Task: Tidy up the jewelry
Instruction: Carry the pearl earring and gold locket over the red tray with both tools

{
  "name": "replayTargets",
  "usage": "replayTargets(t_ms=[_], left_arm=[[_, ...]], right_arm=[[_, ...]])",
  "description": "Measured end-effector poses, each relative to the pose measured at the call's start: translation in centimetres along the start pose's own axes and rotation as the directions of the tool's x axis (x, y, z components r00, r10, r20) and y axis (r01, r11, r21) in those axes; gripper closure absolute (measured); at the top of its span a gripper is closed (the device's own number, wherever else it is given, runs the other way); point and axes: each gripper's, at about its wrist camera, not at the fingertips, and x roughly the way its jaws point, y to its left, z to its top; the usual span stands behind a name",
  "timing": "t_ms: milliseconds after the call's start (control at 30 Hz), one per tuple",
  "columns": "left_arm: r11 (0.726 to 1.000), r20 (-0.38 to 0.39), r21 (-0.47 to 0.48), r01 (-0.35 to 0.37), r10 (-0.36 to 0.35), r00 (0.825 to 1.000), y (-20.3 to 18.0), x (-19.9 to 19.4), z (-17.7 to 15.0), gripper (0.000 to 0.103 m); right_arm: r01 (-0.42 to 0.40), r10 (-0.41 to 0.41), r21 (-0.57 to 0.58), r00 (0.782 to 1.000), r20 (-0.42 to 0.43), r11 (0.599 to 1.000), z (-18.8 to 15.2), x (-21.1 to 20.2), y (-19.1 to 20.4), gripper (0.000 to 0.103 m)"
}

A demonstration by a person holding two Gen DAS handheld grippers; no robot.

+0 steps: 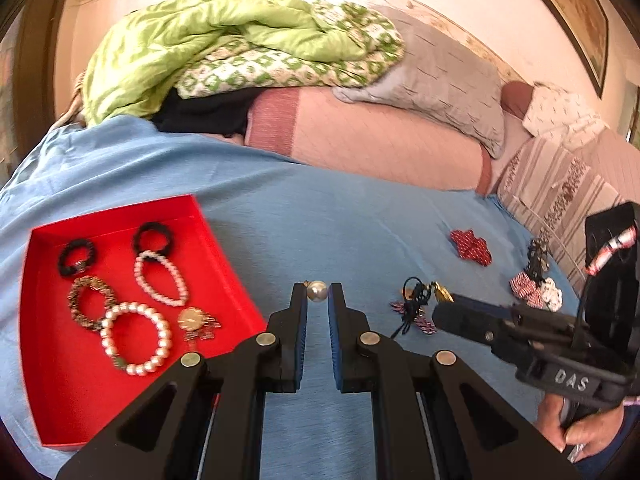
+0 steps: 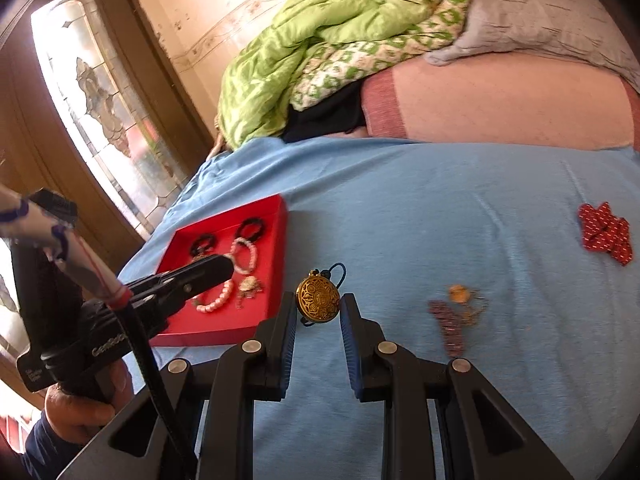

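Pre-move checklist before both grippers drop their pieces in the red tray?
1. Left gripper pinching small silver bead: ok.
2. Right gripper clamped on round gold filigree pendant: ok.
3. Pendant's dark cord hanging free of the jaws: cannot tell.
4. Shallow red cardboard tray has bare floor at its near end: ok.
5. Either gripper over the tray: not ok, both beside it.
6. Loose jewelry left on blue sheet: not ok.

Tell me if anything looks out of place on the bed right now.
Yes. Several pieces lie loose on the blue sheet outside the red tray: a red fabric bow, a tangled black cord with charms, and small red-and-white pieces near the bed's edge.
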Motion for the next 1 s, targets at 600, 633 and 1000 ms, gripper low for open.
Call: replayTargets(t_ms=[600,633,1000], left_arm=[[0.984,0.043,-0.122,-0.128,0.134,0.990,8.8,-3.9,0.1,0.093],[0.982,0.045,-0.136,-0.133,0.140,0.989,9.3,-4.1,0.1,0.093],[0.955,-0.037,-0.211,-0.209,0.206,0.978,13.3,-3.7,-1.6,0.093]], right_arm=[[-0.115,0.108,-0.087,0.991,-0.074,0.990,0.4,4.8,8.8,0.079],[-0.122,0.116,-0.081,0.990,-0.075,0.989,0.5,5.1,8.9,0.079],[-0.180,0.165,-0.073,0.971,-0.171,0.981,-0.3,9.6,10.2,0.079]])
